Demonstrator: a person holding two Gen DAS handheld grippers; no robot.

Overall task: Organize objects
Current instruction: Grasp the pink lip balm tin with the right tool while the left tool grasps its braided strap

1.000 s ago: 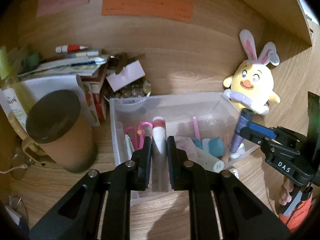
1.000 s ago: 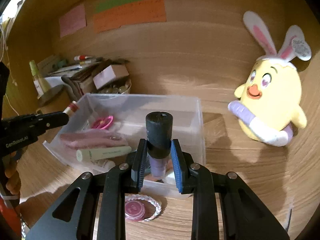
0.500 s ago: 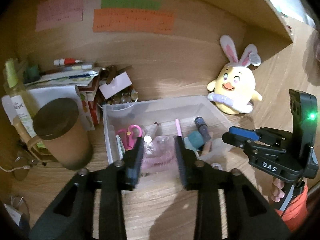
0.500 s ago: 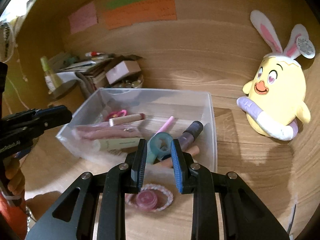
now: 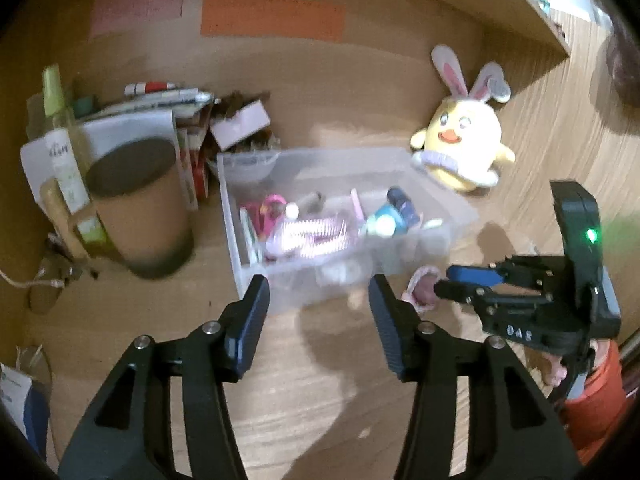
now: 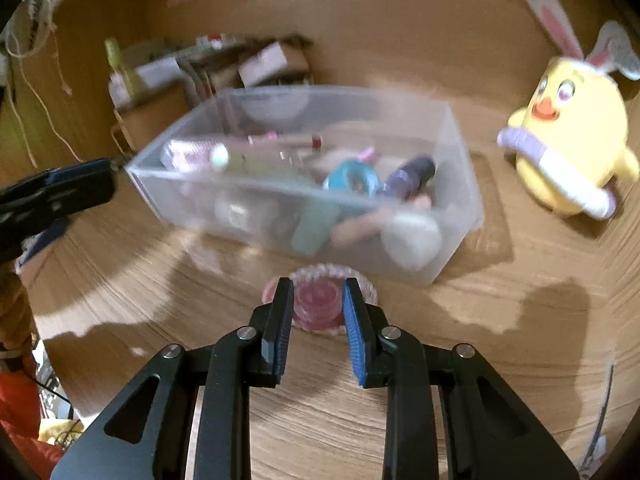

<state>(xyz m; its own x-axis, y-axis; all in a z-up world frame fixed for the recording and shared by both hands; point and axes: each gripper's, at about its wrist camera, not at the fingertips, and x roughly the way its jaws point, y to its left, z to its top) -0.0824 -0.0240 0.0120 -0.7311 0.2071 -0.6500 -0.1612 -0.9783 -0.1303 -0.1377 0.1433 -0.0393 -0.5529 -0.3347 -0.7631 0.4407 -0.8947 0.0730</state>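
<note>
Left gripper (image 5: pixel 318 304): jaws apart and just been opening, nothing between them; it hangs over the bare wooden desk (image 5: pixel 280 400), near side of the clear plastic bin (image 5: pixel 256 264).
Right gripper (image 6: pixel 314 306): jaws a narrow gap apart, one either side of the small pink jar (image 6: pixel 318 302); whether the pads press on it cannot be told.
Pink jar: sits on the desk inside a pale pink braided ring (image 6: pixel 370 286), just in front of the bin's near wall.
Bin: holds a pink comb (image 5: pixel 312 234), pink scissors (image 5: pixel 268 210), a teal tape roll (image 6: pixel 352 178), a dark purple tube (image 6: pixel 410 176).
Right of bin: yellow bunny-eared plush (image 5: pixel 462 148), standing apart.
Left of bin: brown cup (image 5: pixel 140 208) with dark lid, beside stacked papers and boxes.
</note>
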